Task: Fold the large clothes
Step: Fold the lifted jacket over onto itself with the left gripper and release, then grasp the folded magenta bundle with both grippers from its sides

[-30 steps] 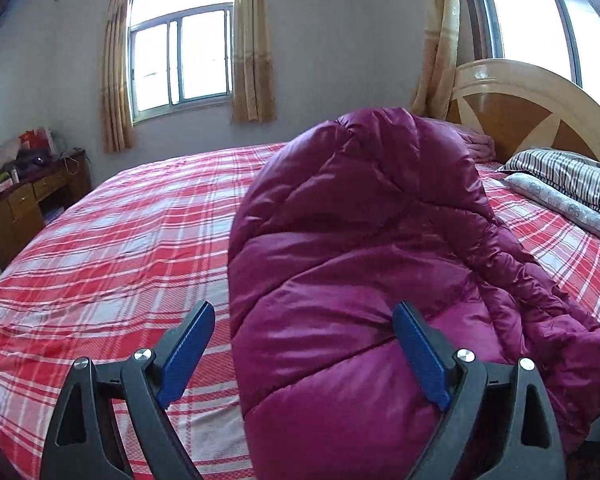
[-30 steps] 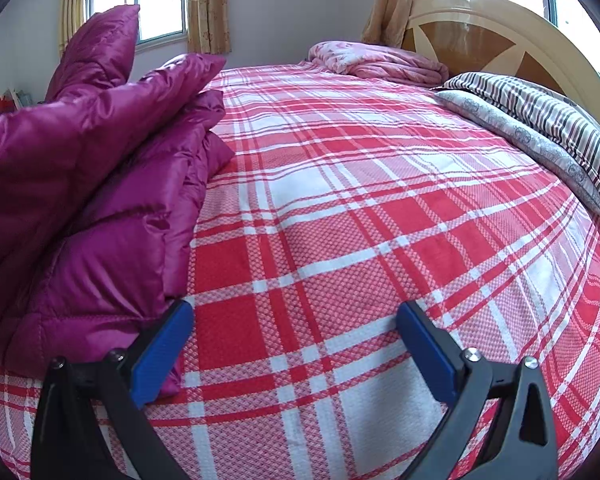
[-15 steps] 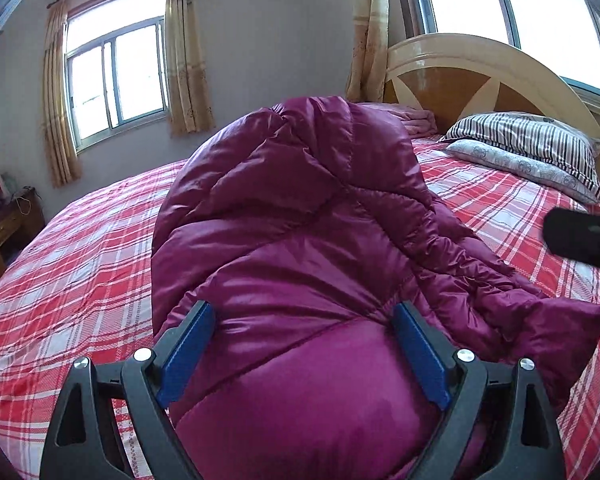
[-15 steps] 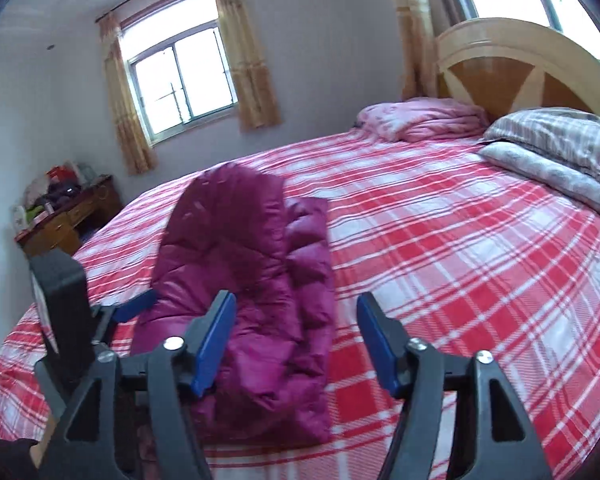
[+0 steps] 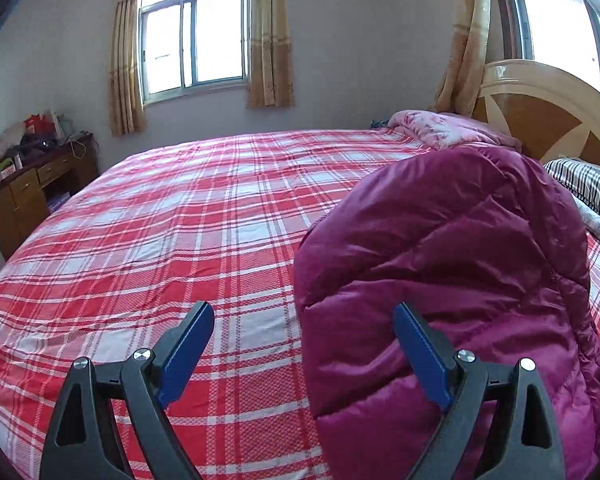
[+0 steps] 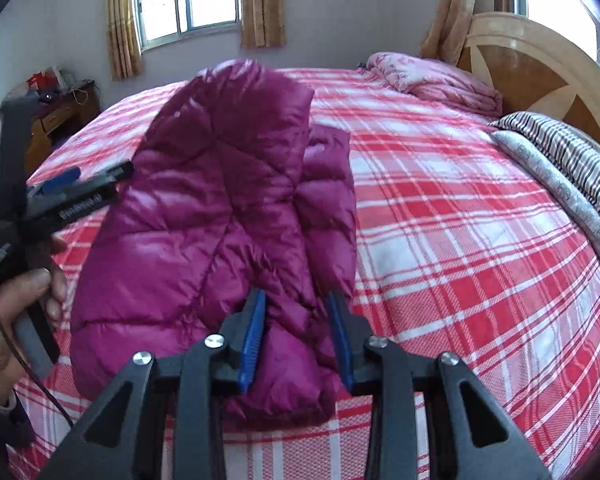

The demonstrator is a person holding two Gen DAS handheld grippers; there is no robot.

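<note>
A magenta puffer jacket [image 6: 220,216] lies folded lengthwise on the red plaid bed [image 6: 440,240]. My right gripper [image 6: 298,320] is at the jacket's near end with its jaws narrowed around a puffy fold of it. In the left wrist view the jacket [image 5: 460,264] fills the right side. My left gripper [image 5: 304,344] is open and empty; its right finger lies against the jacket's left edge. It also shows in the right wrist view [image 6: 56,196], held by a hand at the jacket's left side.
A pink quilt [image 6: 428,76] and striped pillows [image 6: 560,160] lie by the wooden headboard [image 6: 540,76]. A wooden desk [image 5: 32,188] with clutter stands at the far left wall. Curtained windows are behind the bed.
My right gripper has moved in to the jacket's near end and narrowed around a fold. My left gripper has shifted left, off the jacket's top to its left edge.
</note>
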